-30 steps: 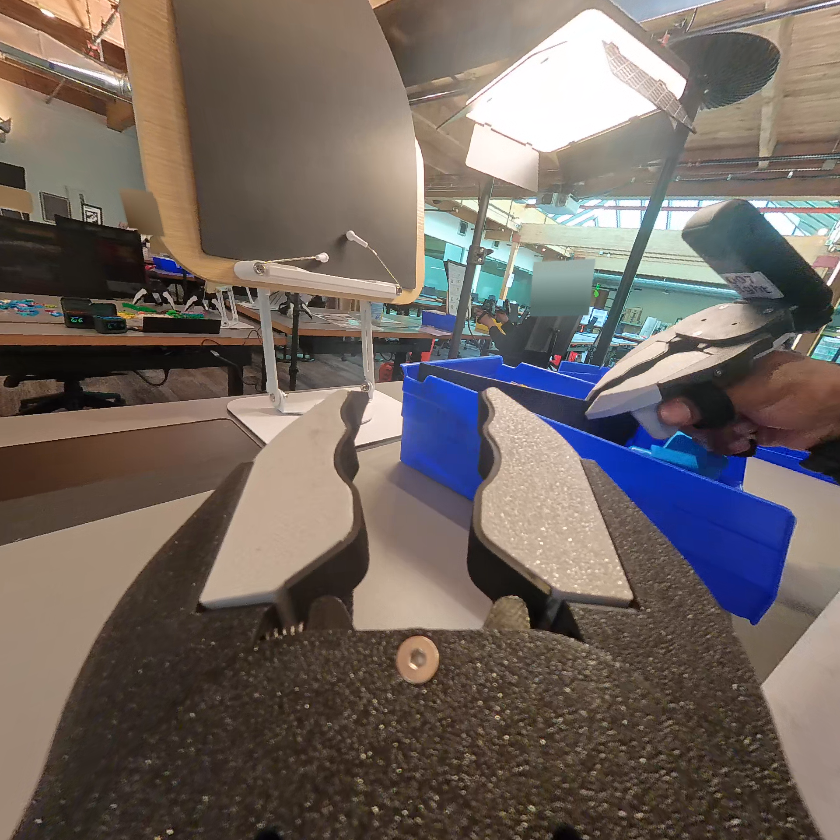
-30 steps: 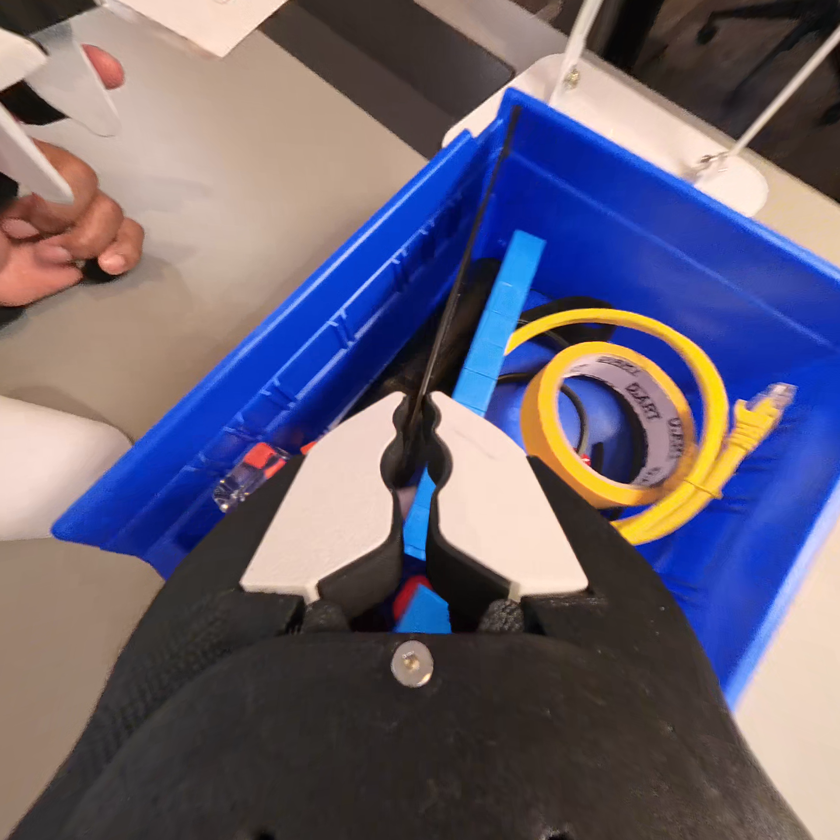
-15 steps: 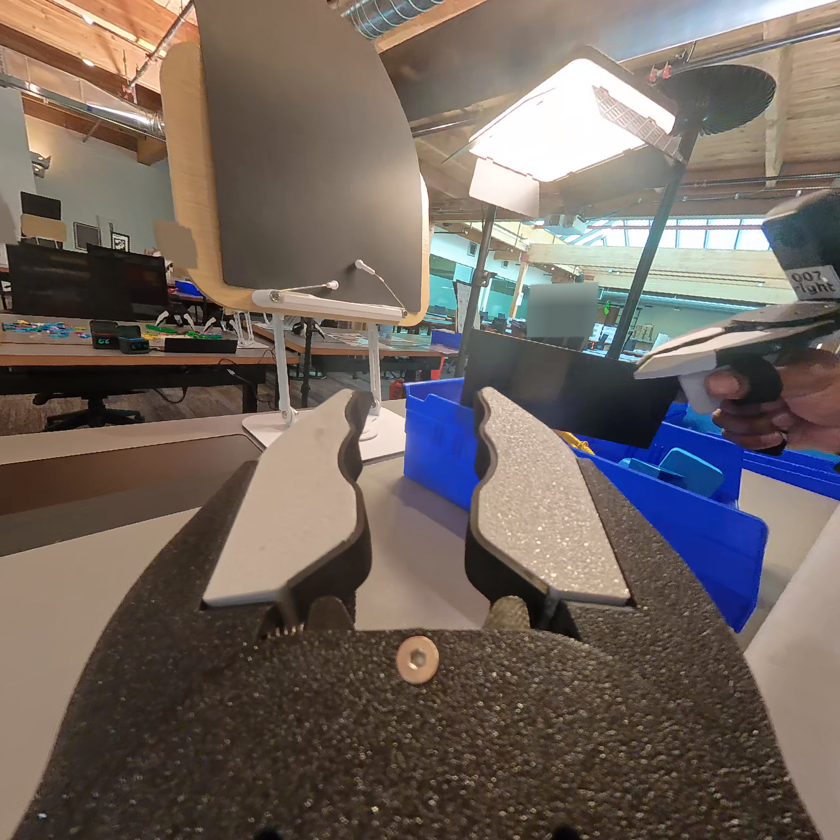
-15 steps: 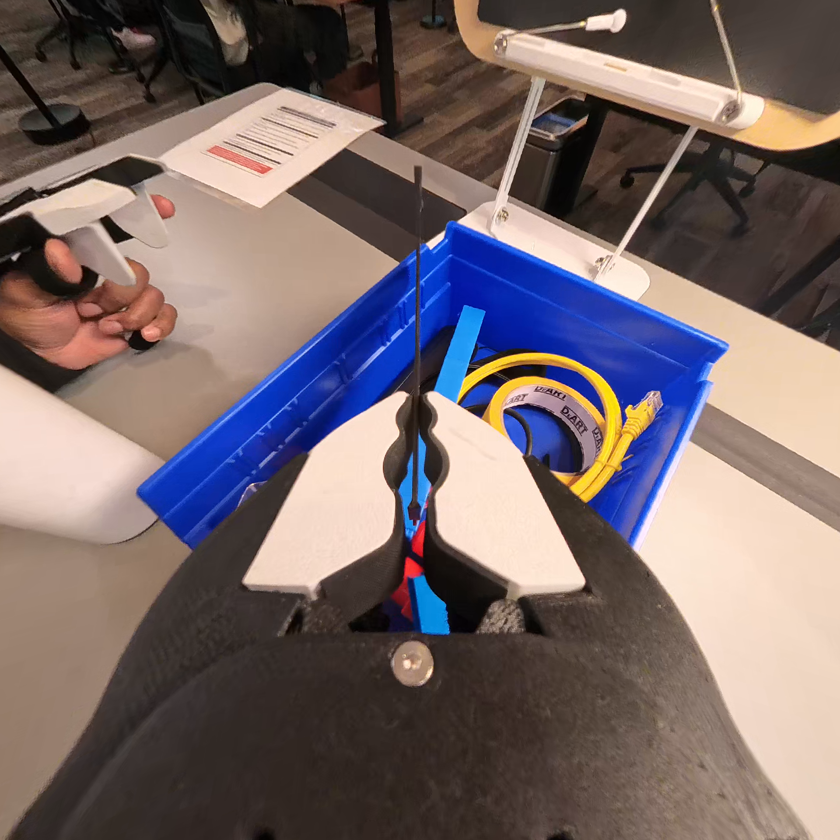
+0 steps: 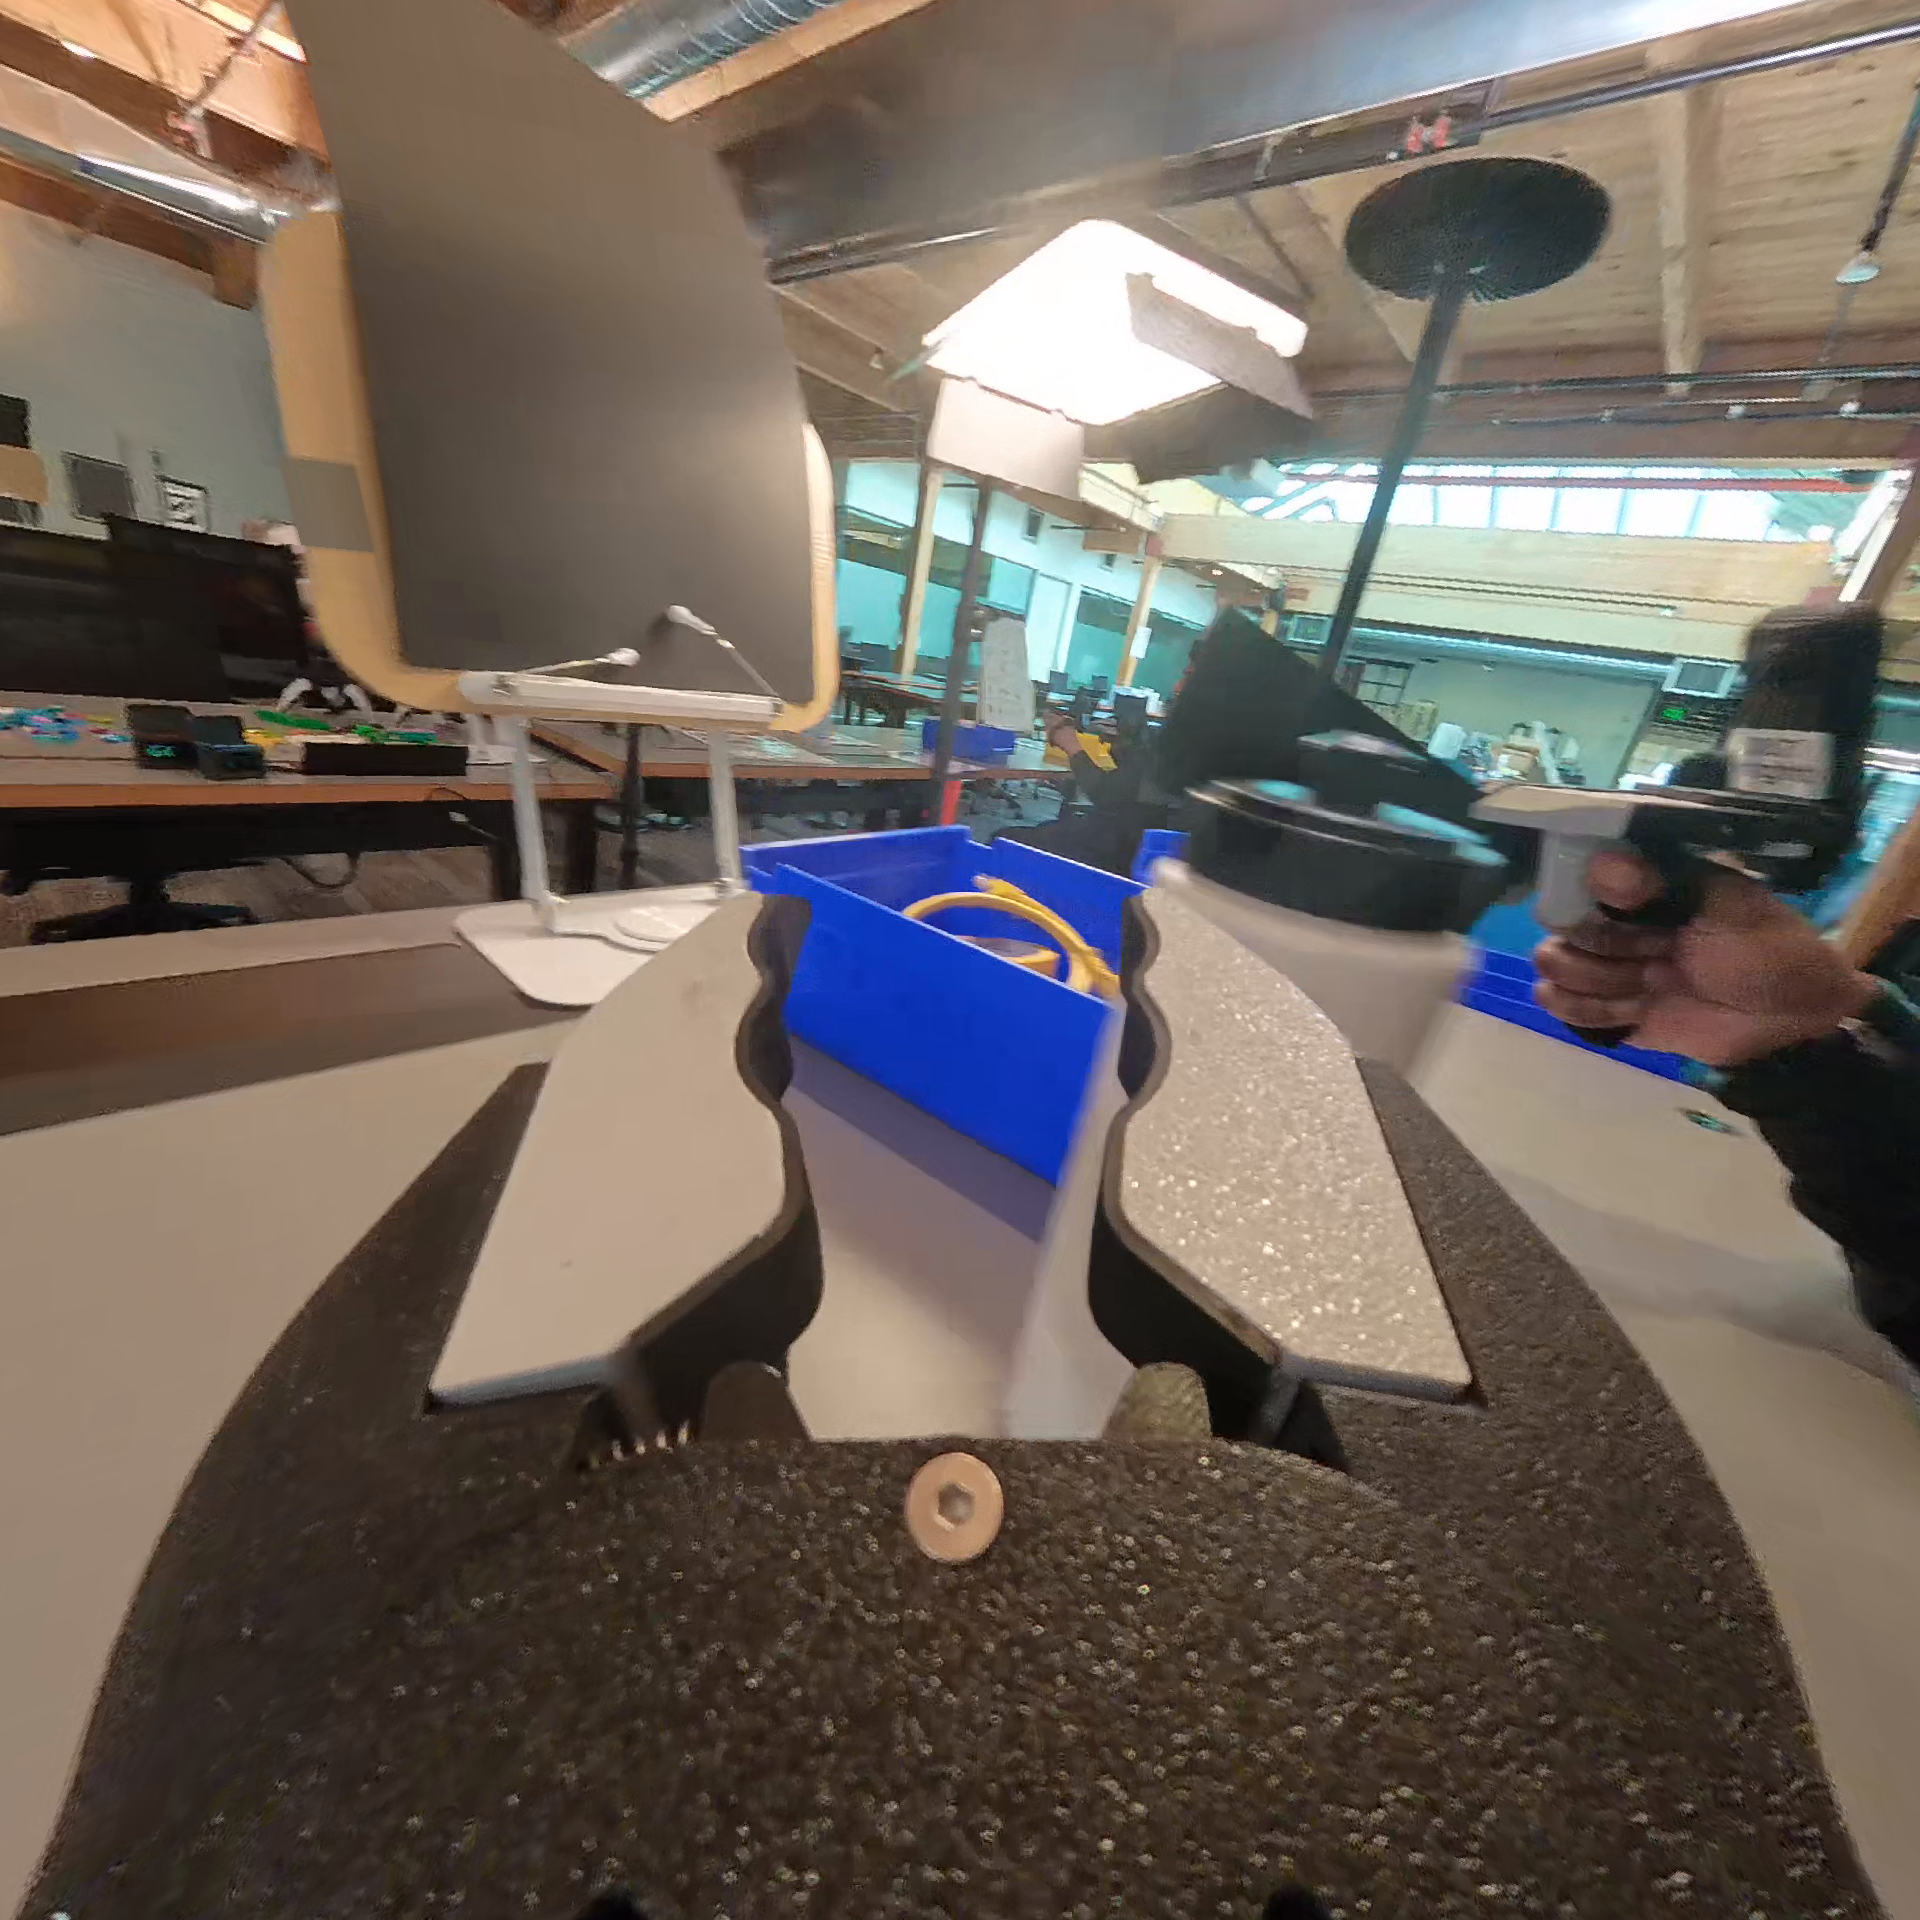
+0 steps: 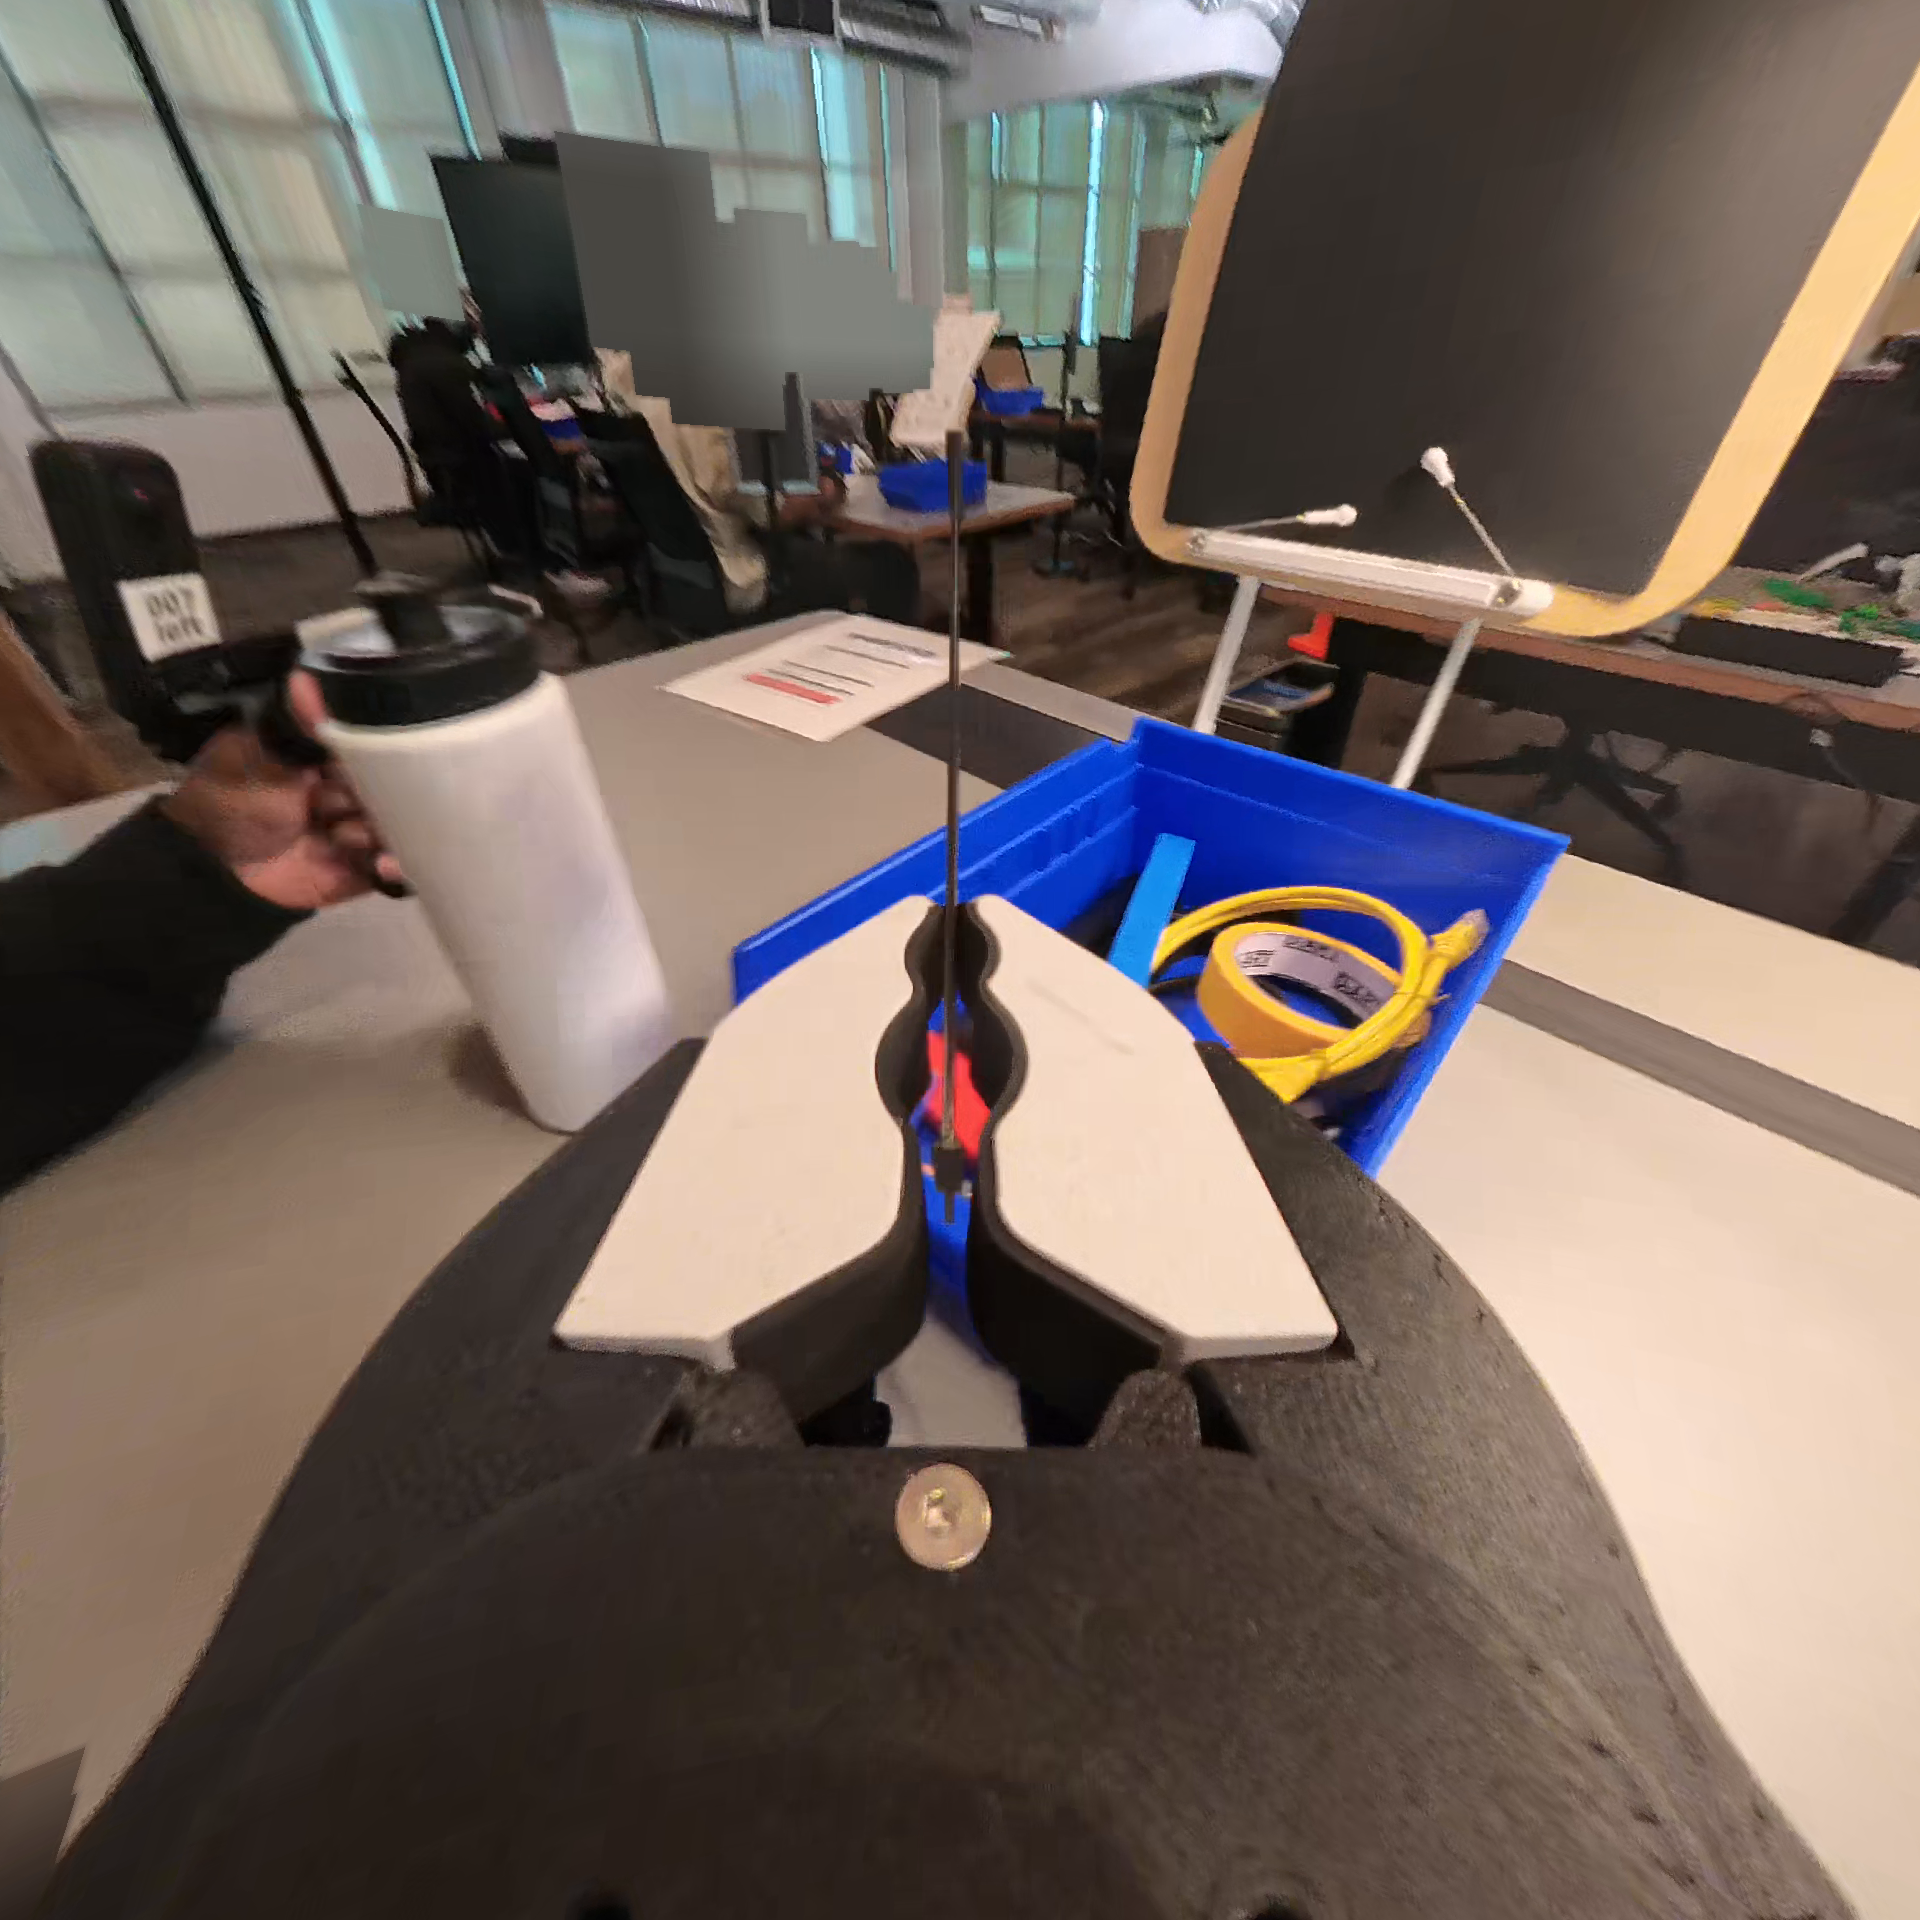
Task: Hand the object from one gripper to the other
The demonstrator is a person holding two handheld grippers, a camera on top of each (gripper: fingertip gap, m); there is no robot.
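My right gripper [image 6: 953, 920] is shut on a thin black sheet [image 6: 952, 675]. In the right wrist view the sheet shows edge-on as a narrow upright line above the blue bin [image 6: 1351, 821]. In the left wrist view the same sheet [image 5: 1268, 707] is a dark tilted panel held by the right gripper [image 5: 1538, 821] at the far right, above the table. My left gripper [image 5: 951, 914] is open and empty, low over the grey table, pointing at the blue bin [image 5: 935, 997]. In the right wrist view the left gripper's black handle [image 6: 135, 603] and the hand show at the left, its fingers hidden behind a bottle.
A white bottle with a black lid [image 6: 499, 862] stands between the two grippers, left of the bin. The bin holds a yellow cable [image 6: 1382, 997], a yellow tape roll [image 6: 1268, 1008] and a blue bar. A blackboard on a white stand [image 6: 1455, 260] stands behind the bin, and a paper sheet [image 6: 831, 675] lies on the table. About 30 cm separates my left fingertips from my right.
My right gripper lifted the black sheet out of the bin and tilted up to level. My left gripper turned right toward the bin and stayed open.
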